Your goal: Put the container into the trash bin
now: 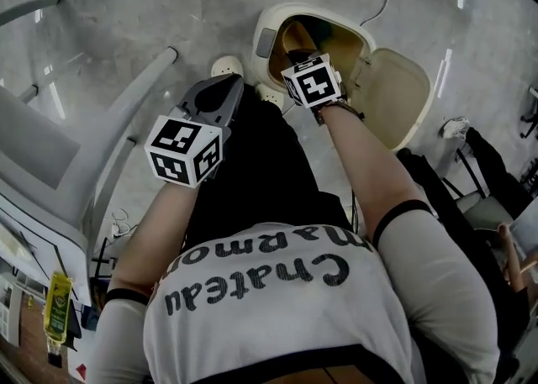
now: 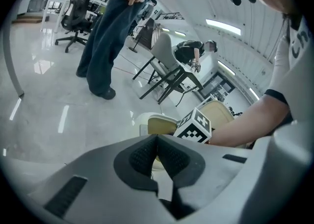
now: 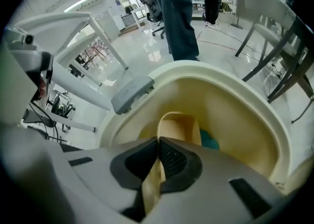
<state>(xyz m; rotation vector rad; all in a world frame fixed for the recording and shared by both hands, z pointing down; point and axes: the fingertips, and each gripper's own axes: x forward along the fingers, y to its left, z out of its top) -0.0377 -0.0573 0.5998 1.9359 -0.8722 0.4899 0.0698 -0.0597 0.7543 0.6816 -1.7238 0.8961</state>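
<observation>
One big cream trash bin [image 1: 277, 14] stands open on the glossy pale floor [image 1: 126, 4]. Its oval plastic rim is smooth and rounded, and its lid [image 1: 395, 92] is swung back to one side. We hold the container [image 3: 179, 125] in the bin's mouth, with its far end below the rim. It is a tan, thin-walled tub with a curved lip, matte and plain. We judge it light and rather flexible, likely to bow under a hard squeeze. That makes the wall near the lip the sensible place to pinch it, and that is where we have it. Our right gripper [image 3: 158, 157] has its ribbed dark pads [image 3: 174, 157] clamped on that wall, one on each face. Something teal [image 3: 212, 142] lies lower in the bin. Our left gripper [image 2: 157, 149] hangs apart from the bin, its jaws pressed together on nothing.
</observation>
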